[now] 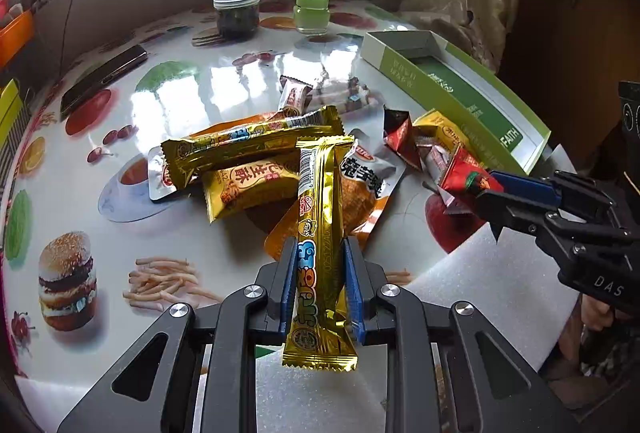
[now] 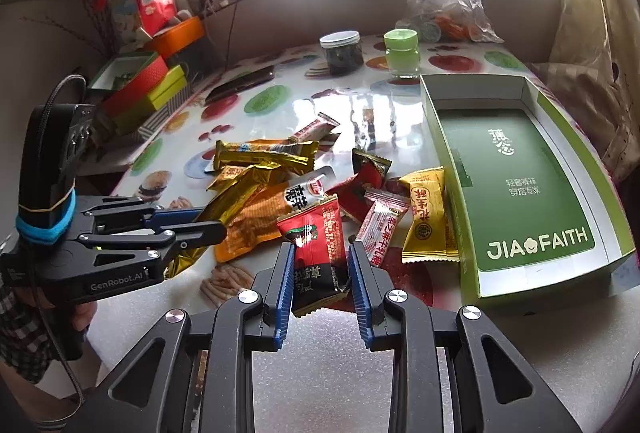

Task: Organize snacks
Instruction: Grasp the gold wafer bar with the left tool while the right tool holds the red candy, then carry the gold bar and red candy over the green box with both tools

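Snacks (image 2: 280, 189) lie heaped beside the green box (image 2: 516, 189); left gripper (image 1: 316, 285) clamps a gold bar (image 1: 318, 233), right gripper (image 2: 322, 281) clamps a red packet (image 2: 316, 249).

A dark jar (image 2: 341, 52), a green-lidded jar (image 2: 401, 52) and a phone (image 1: 103, 78) are located on the desk (image 1: 224, 81); a plastic bag (image 2: 442, 3) is positioned behind.

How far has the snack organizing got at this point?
Nothing looks sorted: the green box holds no snacks. In hand: the left gripper clamps a long gold bar, and the right gripper holds a red-and-black packet. Left: the snack pile lies loose on the table.
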`<control>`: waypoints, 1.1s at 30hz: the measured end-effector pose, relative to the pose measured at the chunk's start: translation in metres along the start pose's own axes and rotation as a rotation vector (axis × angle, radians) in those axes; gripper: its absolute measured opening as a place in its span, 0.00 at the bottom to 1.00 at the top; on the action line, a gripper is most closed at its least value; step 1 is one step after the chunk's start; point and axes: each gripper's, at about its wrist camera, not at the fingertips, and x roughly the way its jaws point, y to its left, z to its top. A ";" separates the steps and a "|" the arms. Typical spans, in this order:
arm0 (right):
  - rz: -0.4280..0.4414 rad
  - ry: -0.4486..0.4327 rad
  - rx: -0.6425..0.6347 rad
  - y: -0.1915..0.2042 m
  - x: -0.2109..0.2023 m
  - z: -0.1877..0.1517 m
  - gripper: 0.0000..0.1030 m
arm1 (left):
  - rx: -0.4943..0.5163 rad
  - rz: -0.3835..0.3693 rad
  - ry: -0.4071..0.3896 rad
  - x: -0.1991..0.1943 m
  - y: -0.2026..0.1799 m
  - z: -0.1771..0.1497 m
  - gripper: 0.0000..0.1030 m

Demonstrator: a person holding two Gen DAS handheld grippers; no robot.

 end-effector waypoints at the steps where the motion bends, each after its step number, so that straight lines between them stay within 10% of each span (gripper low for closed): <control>1: 0.000 -0.004 0.000 0.000 -0.001 0.001 0.25 | -0.003 0.001 -0.005 -0.001 0.000 0.001 0.23; 33: -0.131 -0.114 0.107 -0.061 -0.034 0.032 0.25 | 0.053 -0.111 -0.085 0.002 -0.061 0.077 0.23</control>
